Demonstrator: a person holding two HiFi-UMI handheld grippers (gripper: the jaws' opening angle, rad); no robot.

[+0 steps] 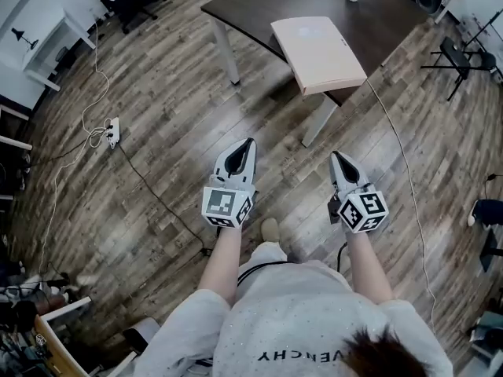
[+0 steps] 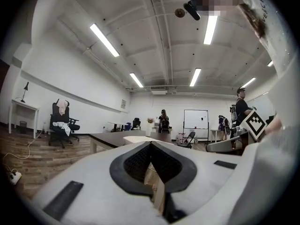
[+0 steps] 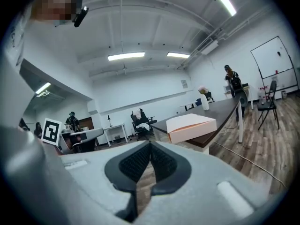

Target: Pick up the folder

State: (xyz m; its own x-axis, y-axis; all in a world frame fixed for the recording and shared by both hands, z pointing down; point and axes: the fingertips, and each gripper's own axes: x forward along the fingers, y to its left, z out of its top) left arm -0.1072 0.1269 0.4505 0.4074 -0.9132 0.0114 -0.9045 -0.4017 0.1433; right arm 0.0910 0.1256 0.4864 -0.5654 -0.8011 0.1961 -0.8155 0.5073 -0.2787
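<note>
Wore a pale grey short-sleeved shirt point(image 1: 299, 320) with dark lettering across the front, with dark hair point(image 1: 385, 356) above. Bore white moulded shells on the left gripper point(image 1: 249, 143) and right gripper point(image 1: 336, 156), black ribbed pads point(image 2: 136, 162) inside — each backed by a cube point(image 1: 226, 206) of black-and-white square markers.

**Two grippers low, folder on the table ahead**

You hold the left gripper point(image 1: 250, 143) and the right gripper point(image 1: 335, 156) side by side at centre frame, above the wood floor point(image 1: 157, 93). The jaws of each are together and empty. At upper centre, well apart from both, a pale pink folder point(image 1: 318, 53) lies on the dark table point(image 1: 251, 10).
</note>
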